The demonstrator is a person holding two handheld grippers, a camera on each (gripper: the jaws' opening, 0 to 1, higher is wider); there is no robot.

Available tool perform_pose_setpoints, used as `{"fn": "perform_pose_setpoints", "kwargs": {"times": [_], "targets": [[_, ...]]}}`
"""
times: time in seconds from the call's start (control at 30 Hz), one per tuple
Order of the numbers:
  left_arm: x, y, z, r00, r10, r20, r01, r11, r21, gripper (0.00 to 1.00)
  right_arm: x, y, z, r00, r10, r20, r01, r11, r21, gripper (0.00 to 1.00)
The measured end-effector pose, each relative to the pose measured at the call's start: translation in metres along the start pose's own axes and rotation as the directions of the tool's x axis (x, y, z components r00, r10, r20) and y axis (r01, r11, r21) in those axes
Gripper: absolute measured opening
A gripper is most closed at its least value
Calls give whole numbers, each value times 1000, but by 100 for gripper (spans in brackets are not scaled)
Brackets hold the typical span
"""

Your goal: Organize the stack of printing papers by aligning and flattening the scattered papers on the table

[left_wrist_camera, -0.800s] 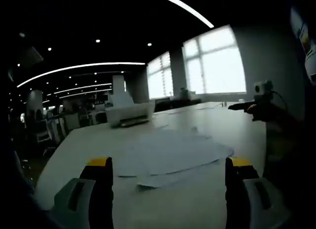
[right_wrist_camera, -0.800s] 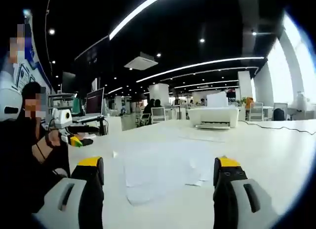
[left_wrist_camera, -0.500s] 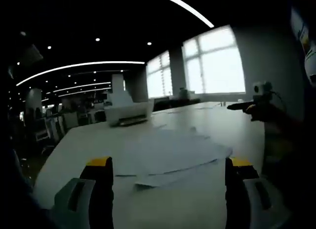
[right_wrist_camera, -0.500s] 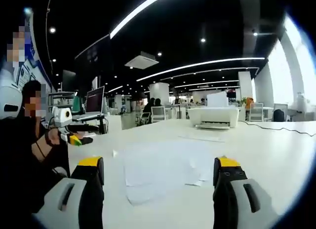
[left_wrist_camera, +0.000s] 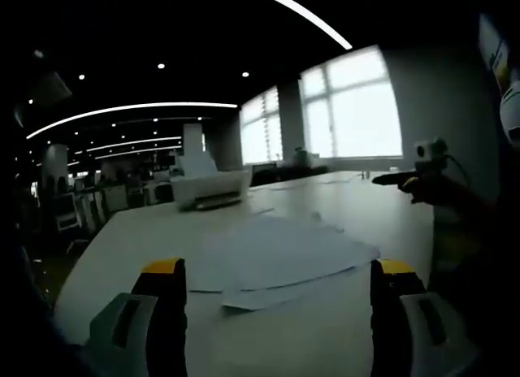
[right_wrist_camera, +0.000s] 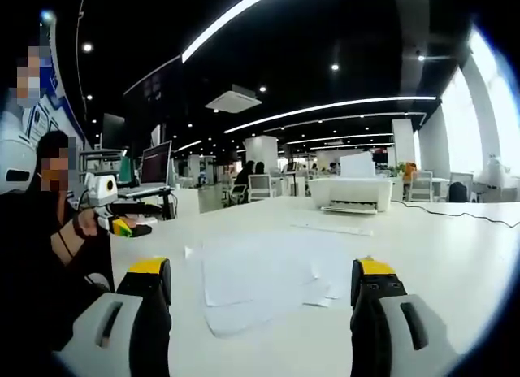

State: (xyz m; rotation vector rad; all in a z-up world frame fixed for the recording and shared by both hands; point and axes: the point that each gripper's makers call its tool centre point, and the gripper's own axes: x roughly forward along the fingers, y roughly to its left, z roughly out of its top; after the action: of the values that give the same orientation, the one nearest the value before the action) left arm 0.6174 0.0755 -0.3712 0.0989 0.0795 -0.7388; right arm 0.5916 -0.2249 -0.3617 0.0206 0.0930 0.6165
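A loose, fanned-out pile of white printing papers (left_wrist_camera: pixel 280 259) lies flat on the white table (left_wrist_camera: pixel 146 231); the same papers (right_wrist_camera: pixel 260 279) sit ahead of the right gripper. My left gripper (left_wrist_camera: pixel 276 292) hovers low in front of the pile, open, nothing between its yellow-tipped fingers (left_wrist_camera: pixel 162 271). My right gripper (right_wrist_camera: pixel 258 292) is open too, just short of the pile's near edge. In the left gripper view the right gripper (left_wrist_camera: pixel 406 175) shows at the right edge, held by a hand. The left gripper (right_wrist_camera: pixel 122 224) appears at the left of the right gripper view.
A white printer (left_wrist_camera: pixel 207 186) stands on the table beyond the papers, seen also as a printer (right_wrist_camera: pixel 351 192) in the right gripper view. A thin cable (right_wrist_camera: pixel 455 213) runs along the table at the right. A person's dark sleeve (right_wrist_camera: pixel 41 263) fills the left side. Office desks and chairs stand behind.
Both views have tilted up slightly, so the papers sit a little lower in frame. The papers themselves lie as before. Both grippers remain open.
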Motion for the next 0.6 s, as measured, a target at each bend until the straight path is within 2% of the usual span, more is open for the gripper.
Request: {"fn": "perform_pose_setpoints", "kwargs": {"times": [0.6], "targets": [[-2, 1, 0, 1000, 5, 13, -5, 1000, -19, 97, 0, 1, -2, 1000, -3, -7, 3, 1000, -9, 86]]}}
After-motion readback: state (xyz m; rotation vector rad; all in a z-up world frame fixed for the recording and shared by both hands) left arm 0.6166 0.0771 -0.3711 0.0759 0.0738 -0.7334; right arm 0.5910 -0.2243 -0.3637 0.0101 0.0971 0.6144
